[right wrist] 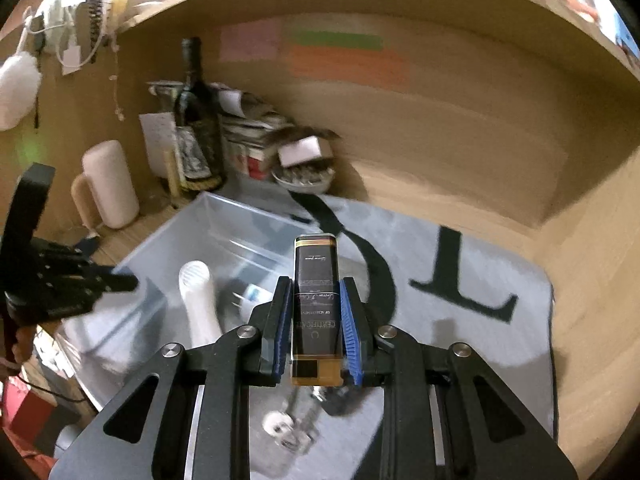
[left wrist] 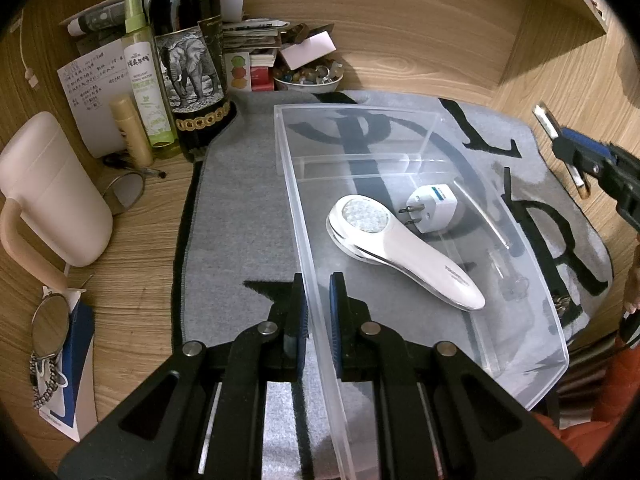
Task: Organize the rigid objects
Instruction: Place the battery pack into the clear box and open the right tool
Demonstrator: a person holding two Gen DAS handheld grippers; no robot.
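Observation:
A clear plastic bin [left wrist: 540, 344] sits on a grey mat [left wrist: 240, 220] and holds a white handheld device [left wrist: 404, 252] and a white plug adapter [left wrist: 434, 208]. My left gripper [left wrist: 318, 312] is shut on the bin's left wall, one finger on each side. My right gripper [right wrist: 314, 316] is shut on a black and gold rectangular box [right wrist: 316, 300] and holds it above the mat, just right of the bin [right wrist: 168, 240]. The right gripper also shows at the right edge of the left wrist view [left wrist: 576, 152]. The right wrist view is blurred.
At the back left stand a dark wine bottle [left wrist: 188, 60], a green spray bottle [left wrist: 146, 80], a small beige tube [left wrist: 132, 132] and a beige jug [left wrist: 52, 192]. A bowl of trinkets [left wrist: 308, 78] and stacked papers lie behind the mat. Wooden walls close in behind and to the right.

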